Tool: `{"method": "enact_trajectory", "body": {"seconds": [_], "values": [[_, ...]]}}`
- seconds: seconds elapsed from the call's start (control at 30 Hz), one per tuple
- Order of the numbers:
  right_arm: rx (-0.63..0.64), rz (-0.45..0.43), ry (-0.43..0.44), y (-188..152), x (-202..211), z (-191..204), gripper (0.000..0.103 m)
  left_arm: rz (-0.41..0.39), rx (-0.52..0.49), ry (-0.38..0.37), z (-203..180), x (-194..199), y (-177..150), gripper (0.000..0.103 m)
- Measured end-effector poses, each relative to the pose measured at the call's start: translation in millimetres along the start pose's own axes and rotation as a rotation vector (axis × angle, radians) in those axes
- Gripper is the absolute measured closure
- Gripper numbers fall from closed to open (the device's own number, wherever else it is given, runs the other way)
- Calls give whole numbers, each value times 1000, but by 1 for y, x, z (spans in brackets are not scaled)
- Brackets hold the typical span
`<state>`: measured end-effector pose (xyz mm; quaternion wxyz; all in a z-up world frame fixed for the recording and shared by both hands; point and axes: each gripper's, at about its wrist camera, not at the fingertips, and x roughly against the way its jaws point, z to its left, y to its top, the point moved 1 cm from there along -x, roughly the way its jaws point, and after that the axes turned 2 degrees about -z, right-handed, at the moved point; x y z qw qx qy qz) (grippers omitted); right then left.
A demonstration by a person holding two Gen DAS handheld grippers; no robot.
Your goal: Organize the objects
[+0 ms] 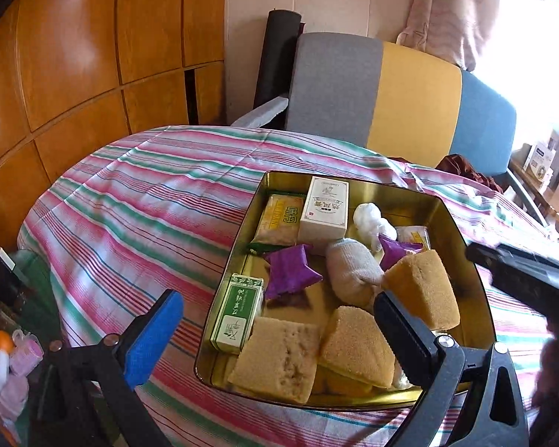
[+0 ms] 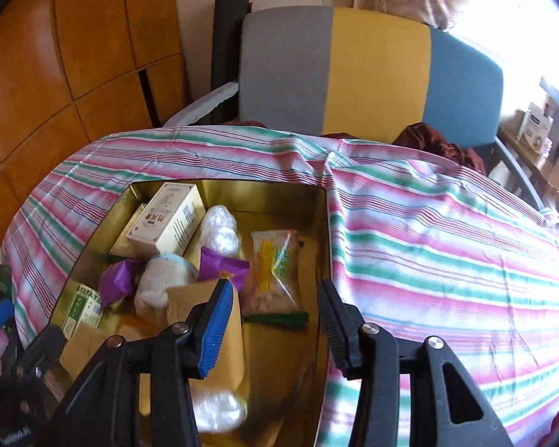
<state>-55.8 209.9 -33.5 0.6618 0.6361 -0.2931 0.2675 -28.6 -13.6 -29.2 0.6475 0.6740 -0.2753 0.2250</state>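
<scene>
A gold tin (image 1: 354, 180) (image 2: 326, 246) sits on the striped cloth. It holds a white box (image 1: 324, 208) (image 2: 167, 223), a green box (image 1: 236, 313), purple packets (image 1: 290, 270) (image 2: 223, 270), a rolled sock (image 1: 354, 275) (image 2: 160, 283), a white plastic wad (image 1: 369, 218) and three tan sponges (image 1: 279, 361). My left gripper (image 1: 275, 298) hangs wide open over the tin's near left part, gripping nothing. My right gripper (image 2: 275, 285) stands open above the tin's right side. A clear snack packet (image 2: 275, 272) lies beyond its gap, and nothing is pinched.
The striped cloth (image 2: 447, 260) covers the table right of the tin. A chair with a grey, yellow and blue back (image 1: 391, 85) stands behind the table. Wooden cabinets (image 1: 74, 56) line the left. Small clutter (image 1: 3, 354) lies low on the left, and a shelf with boxes (image 2: 536, 130) is at the right.
</scene>
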Motion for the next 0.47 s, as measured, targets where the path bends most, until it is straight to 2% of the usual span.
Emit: {"method": "enact_trajectory", "body": {"seconds": [0.23,0.47], "values": [[-24,-39,-30,-27,27,0,55,2,23,-17,6,4,-6,1],[26,-73,-22,-37,37,17,55,-10,15,-30,4,12,-9,1]]}}
